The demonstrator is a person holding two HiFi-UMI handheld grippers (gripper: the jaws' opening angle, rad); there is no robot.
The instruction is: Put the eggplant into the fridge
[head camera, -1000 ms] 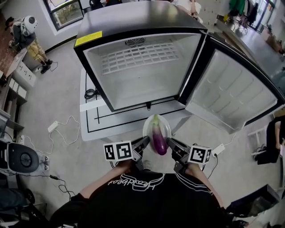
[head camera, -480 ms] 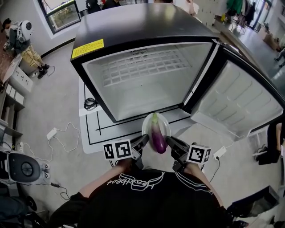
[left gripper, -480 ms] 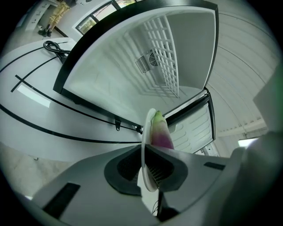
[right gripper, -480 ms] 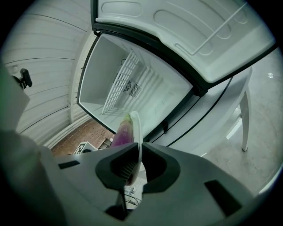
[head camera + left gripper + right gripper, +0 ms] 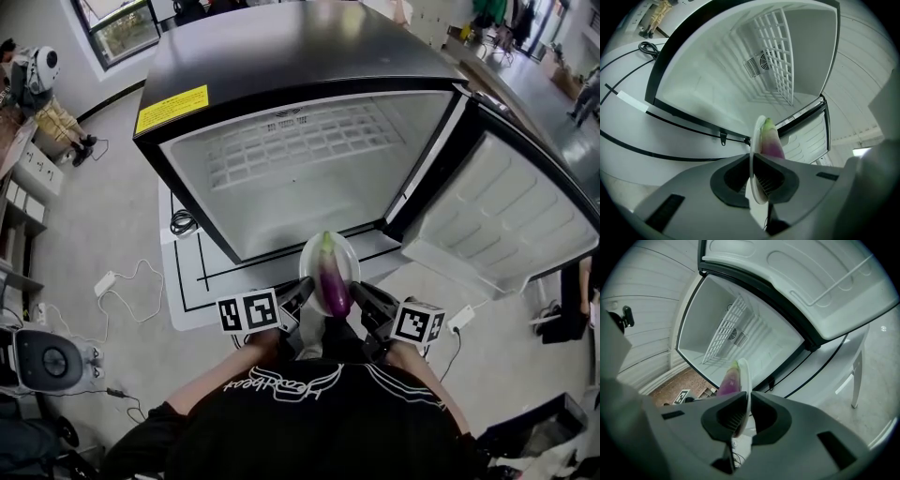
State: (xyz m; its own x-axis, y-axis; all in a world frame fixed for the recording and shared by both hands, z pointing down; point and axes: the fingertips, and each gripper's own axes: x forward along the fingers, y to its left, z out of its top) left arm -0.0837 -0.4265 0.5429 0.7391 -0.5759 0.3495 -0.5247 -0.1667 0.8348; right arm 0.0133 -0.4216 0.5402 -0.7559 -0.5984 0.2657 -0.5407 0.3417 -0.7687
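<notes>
A purple eggplant point(image 5: 332, 286) with a green stem lies on a white plate point(image 5: 348, 256) that I hold in front of the open fridge point(image 5: 309, 159). My left gripper point(image 5: 302, 298) is shut on the plate's left rim and my right gripper point(image 5: 361, 302) is shut on its right rim. In the left gripper view the plate point(image 5: 754, 154) stands edge-on between the jaws with the eggplant point(image 5: 771, 142) behind it. The right gripper view shows the plate rim point(image 5: 746, 380) pinched and the eggplant point(image 5: 728, 381) to its left. The plate hangs just before the fridge's lower front edge.
The fridge's inside is white and bare, with a wire shelf point(image 5: 300, 136) and a fan grille at the back. Its door point(image 5: 497, 206) stands swung open at the right. The fridge rests on a white table point(image 5: 187, 281) with black lines. Cables point(image 5: 131, 277) lie on the floor at left.
Both grippers have carried the plate with the eggplant closer to the fridge opening. The grip on the plate is unchanged.
</notes>
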